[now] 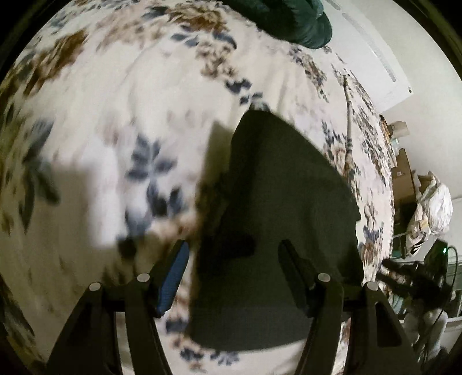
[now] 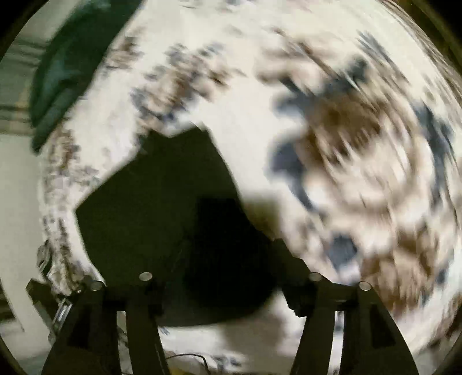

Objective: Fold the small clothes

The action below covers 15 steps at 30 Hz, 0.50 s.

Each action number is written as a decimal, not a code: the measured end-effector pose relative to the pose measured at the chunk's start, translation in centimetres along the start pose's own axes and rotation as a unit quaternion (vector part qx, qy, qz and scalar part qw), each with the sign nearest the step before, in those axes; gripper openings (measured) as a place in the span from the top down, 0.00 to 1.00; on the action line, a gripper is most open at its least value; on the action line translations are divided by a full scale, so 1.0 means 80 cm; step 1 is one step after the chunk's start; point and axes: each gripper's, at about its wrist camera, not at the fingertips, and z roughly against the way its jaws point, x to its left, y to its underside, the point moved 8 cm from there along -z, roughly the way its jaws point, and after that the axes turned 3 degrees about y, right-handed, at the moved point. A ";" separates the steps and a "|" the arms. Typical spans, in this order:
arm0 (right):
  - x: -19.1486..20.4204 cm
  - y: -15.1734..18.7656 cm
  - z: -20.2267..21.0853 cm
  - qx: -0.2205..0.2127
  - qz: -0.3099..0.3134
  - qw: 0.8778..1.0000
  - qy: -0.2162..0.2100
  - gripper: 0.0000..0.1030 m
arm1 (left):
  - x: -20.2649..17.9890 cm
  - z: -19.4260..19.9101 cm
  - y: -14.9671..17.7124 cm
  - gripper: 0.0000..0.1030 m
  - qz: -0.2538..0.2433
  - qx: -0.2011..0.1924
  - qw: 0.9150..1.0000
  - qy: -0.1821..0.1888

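Observation:
A dark, flat piece of clothing (image 1: 283, 202) lies on a floral bedsheet (image 1: 115, 115), with angular edges showing in the right wrist view (image 2: 161, 202). My left gripper (image 1: 233, 245) hovers over its near left part. Its jaws stand apart and nothing is pinched; the blue pad (image 1: 173, 277) of the left finger sits over the sheet, the other finger over the cloth. My right gripper (image 2: 228, 245) is open too, pointing down at the near right part of the dark cloth. That view is heavily blurred, so the fingertips merge with the dark fabric.
A dark green bundle of fabric (image 1: 294, 23) lies at the far end of the bed (image 2: 63, 72). Beyond the bed's right edge stand a cardboard box (image 1: 402, 178), a white bag (image 1: 433, 207) and cables. Floral sheet (image 2: 346, 144) spreads to the right.

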 end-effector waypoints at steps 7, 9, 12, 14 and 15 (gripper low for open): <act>0.047 -0.093 -0.099 0.044 0.073 0.995 -0.044 0.31 | -0.013 -0.032 -0.058 0.40 -0.025 -0.018 0.999 -0.013; 0.051 -0.101 -0.127 0.068 0.059 0.993 -0.074 0.33 | -0.013 -0.038 -0.067 0.40 -0.026 -0.018 0.999 -0.012; 0.070 -0.109 -0.129 0.042 0.068 0.991 -0.106 0.90 | -0.013 -0.046 -0.070 0.40 -0.029 -0.017 0.999 -0.016; 0.078 -0.113 -0.116 0.010 0.068 0.994 -0.090 0.91 | -0.012 -0.047 -0.071 0.40 -0.026 -0.018 0.999 -0.017; 0.084 -0.115 -0.110 -0.003 0.071 0.994 -0.081 0.91 | -0.011 -0.047 -0.072 0.40 -0.023 -0.017 0.999 -0.017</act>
